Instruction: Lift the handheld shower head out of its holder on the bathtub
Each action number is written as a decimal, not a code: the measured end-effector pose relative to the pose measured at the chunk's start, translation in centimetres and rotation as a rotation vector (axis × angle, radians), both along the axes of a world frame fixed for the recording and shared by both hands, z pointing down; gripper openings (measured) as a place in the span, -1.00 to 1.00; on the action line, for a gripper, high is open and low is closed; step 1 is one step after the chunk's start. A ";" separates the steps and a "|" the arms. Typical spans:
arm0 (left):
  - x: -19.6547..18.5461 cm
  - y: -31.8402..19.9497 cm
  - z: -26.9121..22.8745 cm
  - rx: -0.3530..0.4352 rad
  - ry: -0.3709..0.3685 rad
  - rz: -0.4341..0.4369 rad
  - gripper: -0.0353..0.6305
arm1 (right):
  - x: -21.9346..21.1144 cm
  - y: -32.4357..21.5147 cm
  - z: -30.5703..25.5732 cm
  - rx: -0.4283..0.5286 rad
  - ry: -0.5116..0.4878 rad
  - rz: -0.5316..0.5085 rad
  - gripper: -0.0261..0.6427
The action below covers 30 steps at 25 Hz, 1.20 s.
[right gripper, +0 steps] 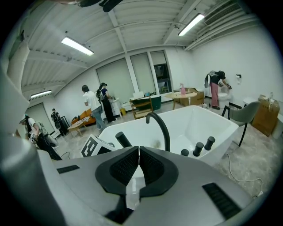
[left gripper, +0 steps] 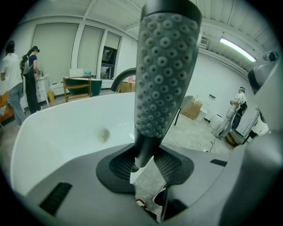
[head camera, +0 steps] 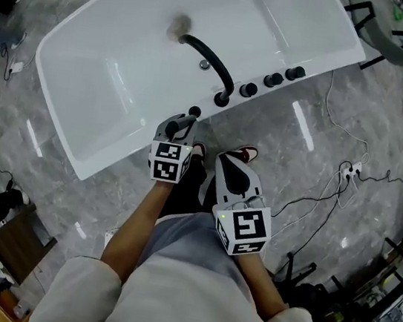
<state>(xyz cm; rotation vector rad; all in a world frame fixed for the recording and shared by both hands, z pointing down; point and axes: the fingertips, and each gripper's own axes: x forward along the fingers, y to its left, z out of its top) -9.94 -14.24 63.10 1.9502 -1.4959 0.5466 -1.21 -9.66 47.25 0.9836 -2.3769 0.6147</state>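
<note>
The shower head (left gripper: 161,75) is dark grey, with a face of many round nozzles. It stands up out of my left gripper (left gripper: 143,161), whose pads are shut on its black handle. In the head view the shower head (head camera: 182,124) and the left gripper (head camera: 175,133) hang just off the near rim of the white bathtub (head camera: 75,51), beside the small black holder (head camera: 194,111). My right gripper (head camera: 229,165) is nearer the person's body, over the floor. Its jaws are shut and hold nothing (right gripper: 139,165).
A curved black spout (head camera: 213,61) and a row of black knobs (head camera: 274,79) stand on the tub's rim. Cables and a power strip (head camera: 350,171) lie on the marble floor to the right. A chair (head camera: 399,43) is at the far right. Several people stand far off.
</note>
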 end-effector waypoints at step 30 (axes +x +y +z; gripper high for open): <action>1.4 4.4 -17.1 0.204 0.050 0.132 -0.48 | -1.4 1.6 -9.8 0.211 -0.100 -0.041 -0.87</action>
